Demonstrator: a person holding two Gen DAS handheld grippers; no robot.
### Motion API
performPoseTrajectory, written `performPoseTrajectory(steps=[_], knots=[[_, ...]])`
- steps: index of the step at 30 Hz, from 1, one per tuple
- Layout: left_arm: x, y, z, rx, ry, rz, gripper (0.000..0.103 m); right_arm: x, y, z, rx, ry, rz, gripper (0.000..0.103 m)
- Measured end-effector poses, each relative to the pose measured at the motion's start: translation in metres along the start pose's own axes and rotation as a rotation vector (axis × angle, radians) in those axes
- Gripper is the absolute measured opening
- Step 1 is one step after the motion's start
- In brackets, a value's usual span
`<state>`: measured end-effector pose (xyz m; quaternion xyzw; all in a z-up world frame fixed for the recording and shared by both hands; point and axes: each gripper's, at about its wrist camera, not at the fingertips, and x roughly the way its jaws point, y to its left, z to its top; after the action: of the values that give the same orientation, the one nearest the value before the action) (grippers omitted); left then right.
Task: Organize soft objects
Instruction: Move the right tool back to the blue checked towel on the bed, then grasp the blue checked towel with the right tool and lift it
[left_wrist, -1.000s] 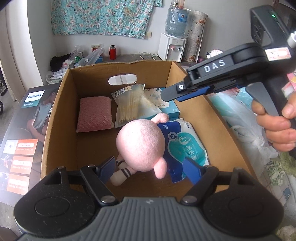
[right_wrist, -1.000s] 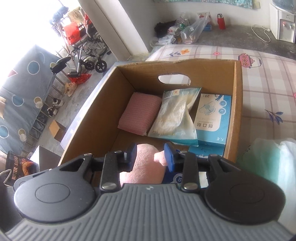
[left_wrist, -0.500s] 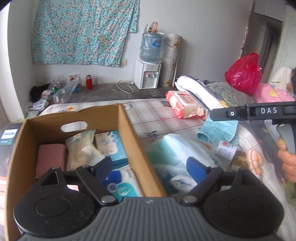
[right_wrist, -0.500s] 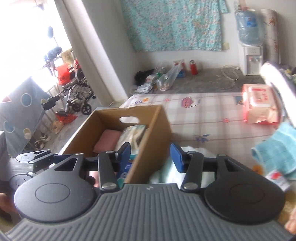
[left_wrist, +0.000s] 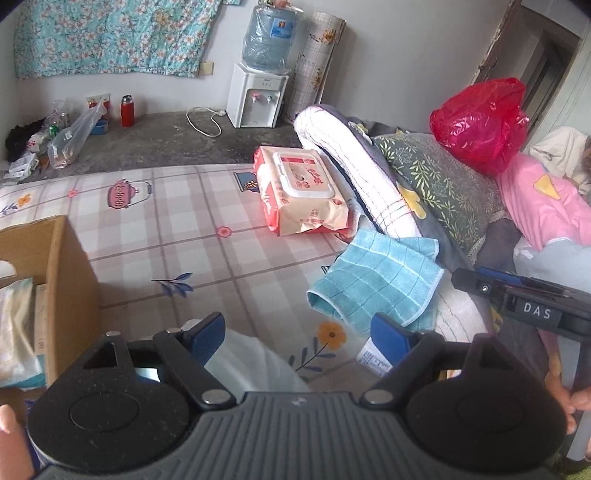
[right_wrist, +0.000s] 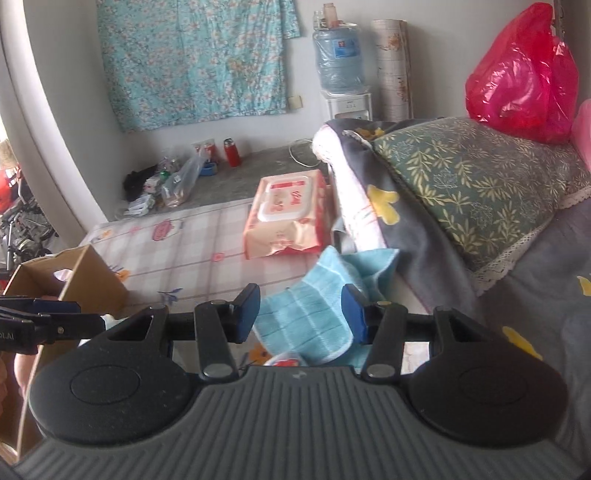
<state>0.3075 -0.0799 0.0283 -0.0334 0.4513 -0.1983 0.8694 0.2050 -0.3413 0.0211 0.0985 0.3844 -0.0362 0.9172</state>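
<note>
Both tools empty, jaws apart, above blue towel (right_wrist: 314, 314) beside wipes pack (right_wrist: 286, 218), perhaps touching.

Your left tool (left_wrist: 297, 334) hangs over the checked bedsheet (left_wrist: 177, 236) with its blue pads wide apart and nothing between them, having narrowed a little just now. A folded turquoise checked cloth (left_wrist: 376, 280) lies just ahead, a pink-and-white wet-wipe pack (left_wrist: 303, 192) beyond it, and the brown cardboard box (left_wrist: 70, 295) at the left edge.
</note>
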Motion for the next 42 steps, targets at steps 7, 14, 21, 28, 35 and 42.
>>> performPoseTrajectory(steps=[7,14,21,28,35,42], knots=[[0.082,-0.024,0.017,0.01,0.124,0.01,0.06,0.056,-0.019,-0.002,-0.097,0.032,-0.047,0.047],[0.128,-0.021,0.014,-0.04,0.209,0.0,0.041,0.094,-0.025,0.005,-0.146,0.056,-0.115,0.046],[0.141,-0.01,0.009,-0.067,0.248,0.006,0.038,0.122,-0.044,0.008,-0.079,0.074,-0.108,0.012],[0.13,0.019,0.011,-0.225,0.206,-0.009,0.04,0.091,-0.033,0.009,-0.08,0.021,0.167,0.008],[0.108,0.037,0.012,-0.32,0.089,-0.021,0.064,0.093,0.01,-0.009,-0.211,0.149,0.31,0.008],[0.105,0.022,0.014,-0.282,0.075,-0.096,0.076,0.116,0.038,-0.021,-0.262,0.234,0.309,0.01]])
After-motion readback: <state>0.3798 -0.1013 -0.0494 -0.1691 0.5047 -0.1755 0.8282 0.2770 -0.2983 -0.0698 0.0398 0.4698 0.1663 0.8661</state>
